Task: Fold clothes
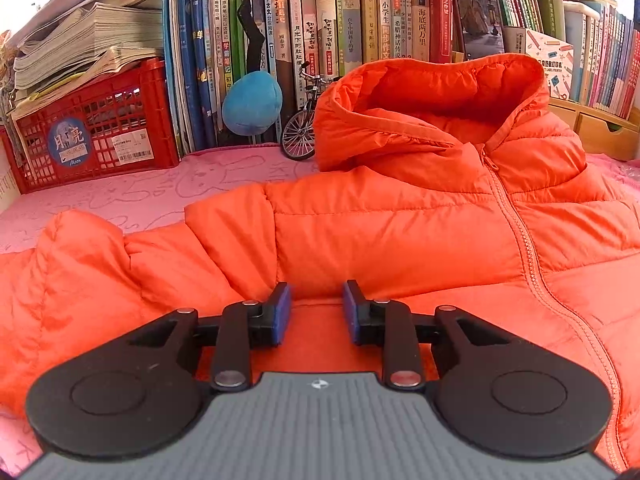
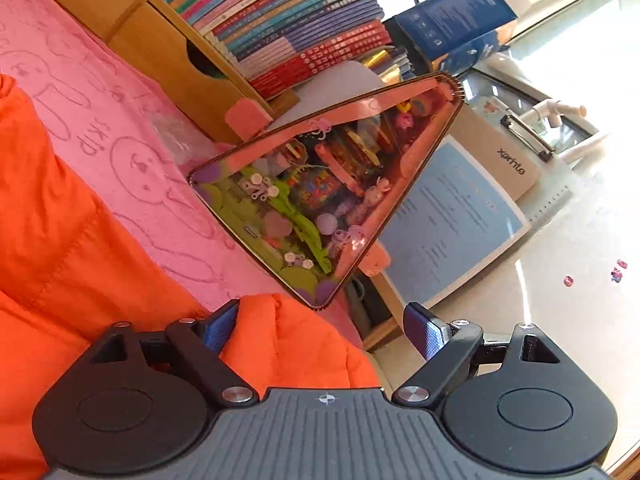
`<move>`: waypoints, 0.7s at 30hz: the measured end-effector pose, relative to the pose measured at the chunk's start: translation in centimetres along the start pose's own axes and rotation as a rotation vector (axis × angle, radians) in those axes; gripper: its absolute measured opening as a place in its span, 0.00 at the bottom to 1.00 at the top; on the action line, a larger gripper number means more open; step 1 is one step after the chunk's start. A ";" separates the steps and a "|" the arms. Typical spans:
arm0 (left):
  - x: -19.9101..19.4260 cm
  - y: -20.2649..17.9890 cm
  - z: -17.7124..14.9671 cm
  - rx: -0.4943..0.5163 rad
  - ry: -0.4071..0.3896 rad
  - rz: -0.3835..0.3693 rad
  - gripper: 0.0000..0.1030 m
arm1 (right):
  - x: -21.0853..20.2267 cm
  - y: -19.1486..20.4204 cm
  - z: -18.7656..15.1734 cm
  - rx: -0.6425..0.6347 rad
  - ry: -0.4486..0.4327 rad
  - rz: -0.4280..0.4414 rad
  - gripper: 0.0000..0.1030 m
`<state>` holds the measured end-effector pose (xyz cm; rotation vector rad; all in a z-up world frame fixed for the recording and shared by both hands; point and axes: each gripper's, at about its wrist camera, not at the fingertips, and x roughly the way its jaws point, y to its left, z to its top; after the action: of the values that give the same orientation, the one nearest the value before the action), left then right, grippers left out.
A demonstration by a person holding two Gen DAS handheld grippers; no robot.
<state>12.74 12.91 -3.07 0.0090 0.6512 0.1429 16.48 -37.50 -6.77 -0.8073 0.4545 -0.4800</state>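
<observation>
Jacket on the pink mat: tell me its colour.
Bright orange, quilted jacket; clearest in the left wrist view.

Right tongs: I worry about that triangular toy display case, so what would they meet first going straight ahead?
Probably the orange puffer jacket fold already between the open right tongs; just beyond lies the triangular display case. Depth is uncertain.

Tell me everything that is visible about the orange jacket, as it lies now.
The orange jacket is a quilted, puffy hooded garment of thin, slightly shiny fabric. It lies front up on the pink cloth, zipper closed, hood standing open toward the books. One sleeve stretches sideways. The left gripper is open over the lower front. In the right wrist view, a fold of jacket edge sits between the open right gripper fingers.
</observation>
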 end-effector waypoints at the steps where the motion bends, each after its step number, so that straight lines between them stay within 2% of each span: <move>1: 0.0 -0.1 0.0 0.003 0.000 0.004 0.28 | -1.3 0.3 0.3 0.001 -0.036 -0.002 0.74; 2: -0.1 -0.1 0.0 0.005 -0.001 0.007 0.28 | -2.6 0.6 0.7 0.000 -0.075 0.001 0.74; 5: -0.2 -0.2 0.0 0.004 -0.001 0.007 0.29 | -8.9 2.9 2.1 -0.042 -0.276 0.133 0.74; 8: -0.2 -0.2 0.0 0.004 -0.001 0.010 0.29 | -13.1 4.7 3.2 -0.079 -0.380 0.254 0.74; 9: -0.2 -0.2 0.0 0.005 -0.001 0.011 0.29 | -13.5 4.9 3.3 -0.093 -0.379 0.275 0.74; 15: -0.2 0.3 0.1 -0.015 0.001 -0.004 0.30 | -7.0 2.2 1.9 0.029 -0.081 0.179 0.75; 16: -0.2 0.1 0.1 -0.004 0.000 0.007 0.30 | -5.9 1.8 1.7 0.050 -0.032 0.158 0.71; 17: -0.2 -0.2 0.2 0.008 -0.001 0.018 0.30 | -5.7 1.3 1.8 0.071 0.006 0.097 0.62; 19: -0.3 -1.0 0.2 0.049 -0.007 0.057 0.31 | -7.6 0.7 2.4 0.124 -0.045 0.121 0.62; 21: -1.1 -2.5 0.0 0.144 -0.038 0.129 0.31 | -12.0 1.7 4.4 0.096 -0.183 0.172 0.63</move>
<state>12.17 10.29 -2.57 0.1921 0.6223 0.2192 9.67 -27.19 -2.97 -0.7058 0.3258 -0.2635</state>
